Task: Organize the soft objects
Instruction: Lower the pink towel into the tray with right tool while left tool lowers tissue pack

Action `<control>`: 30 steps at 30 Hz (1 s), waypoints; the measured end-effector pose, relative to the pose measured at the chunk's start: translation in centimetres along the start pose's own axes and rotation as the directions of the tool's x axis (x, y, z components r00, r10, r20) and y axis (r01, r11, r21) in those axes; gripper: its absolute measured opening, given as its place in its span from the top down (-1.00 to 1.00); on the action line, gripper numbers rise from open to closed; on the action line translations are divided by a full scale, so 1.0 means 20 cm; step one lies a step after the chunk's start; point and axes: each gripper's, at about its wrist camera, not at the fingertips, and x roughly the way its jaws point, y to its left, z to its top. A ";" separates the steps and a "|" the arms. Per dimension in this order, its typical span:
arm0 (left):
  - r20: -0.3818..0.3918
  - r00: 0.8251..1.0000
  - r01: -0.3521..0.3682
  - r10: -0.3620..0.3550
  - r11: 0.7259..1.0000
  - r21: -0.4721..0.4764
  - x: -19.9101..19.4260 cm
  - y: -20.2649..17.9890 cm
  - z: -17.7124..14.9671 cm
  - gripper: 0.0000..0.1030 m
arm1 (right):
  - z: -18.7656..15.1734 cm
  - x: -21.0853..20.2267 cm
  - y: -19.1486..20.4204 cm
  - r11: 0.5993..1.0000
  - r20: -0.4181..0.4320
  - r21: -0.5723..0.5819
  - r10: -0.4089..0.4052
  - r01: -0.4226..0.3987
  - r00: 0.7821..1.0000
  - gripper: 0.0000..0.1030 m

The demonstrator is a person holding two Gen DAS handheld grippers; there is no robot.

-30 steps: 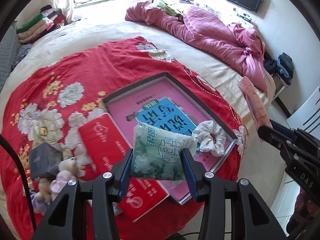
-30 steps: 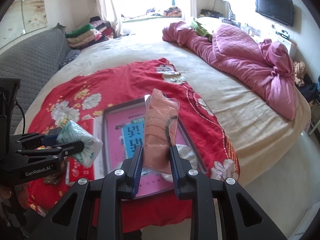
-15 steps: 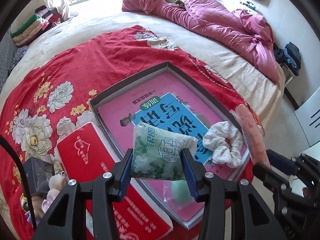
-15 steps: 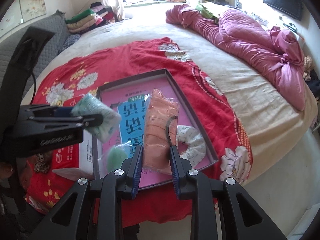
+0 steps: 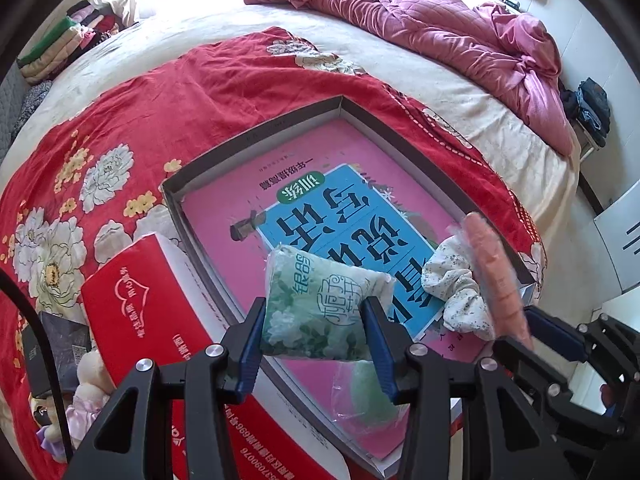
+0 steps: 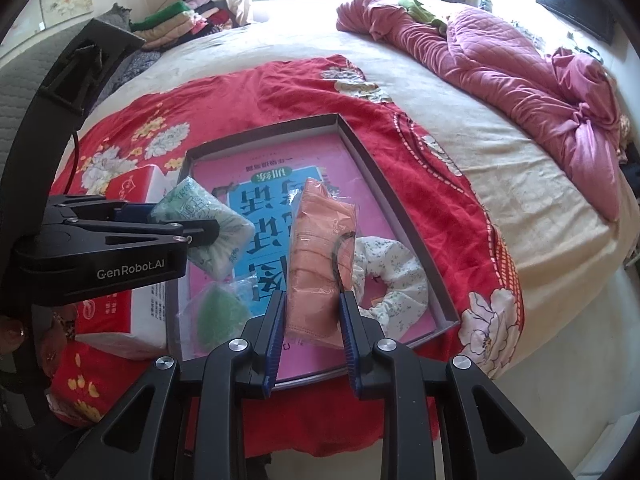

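We hold one green pack [image 5: 320, 312] in the left gripper [image 5: 316, 344] and one pink pack [image 6: 320, 264], long axis upright, in the right gripper [image 6: 312, 332], jaws part-closed on each. Both hang over the near end of the tray [image 6: 404, 216], left pack over its near-left, pink pack nearer the one scrunchie [image 6: 392, 280]; one green pouch [image 6: 220, 320] lies near-left.

box's far half [image 5: 320, 160] bare, scrunchie [image 6: 394, 276] and green pouch [image 6: 220, 316] crowding near end
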 end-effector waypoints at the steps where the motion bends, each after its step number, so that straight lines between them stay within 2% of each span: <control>1: -0.003 1.000 0.000 0.000 1.000 0.002 0.01 0.00 0.00 0.08 | 0.00 0.01 0.00 1.000 -0.002 -0.002 0.006 -0.006 1.000 0.47; 16: -0.031 1.000 -0.005 0.006 1.000 0.027 0.08 0.00 0.01 0.07 | -0.06 0.18 0.05 1.000 -0.055 -0.011 0.026 -0.026 0.998 0.41; 21: -0.032 0.999 -0.005 0.006 0.999 0.032 0.09 -0.01 0.01 0.05 | -0.07 0.21 0.07 1.000 -0.050 -0.016 0.022 -0.023 0.998 0.30; 27: -0.033 0.999 -0.009 0.010 0.999 0.036 0.09 -0.01 0.01 0.04 | -0.08 0.22 0.07 0.999 -0.054 -0.017 0.030 -0.031 0.998 0.27; 30: -0.035 0.999 -0.012 0.014 0.999 0.039 0.09 -0.02 0.01 0.03 | -0.09 0.21 0.08 0.999 -0.049 -0.021 0.034 -0.035 0.998 0.17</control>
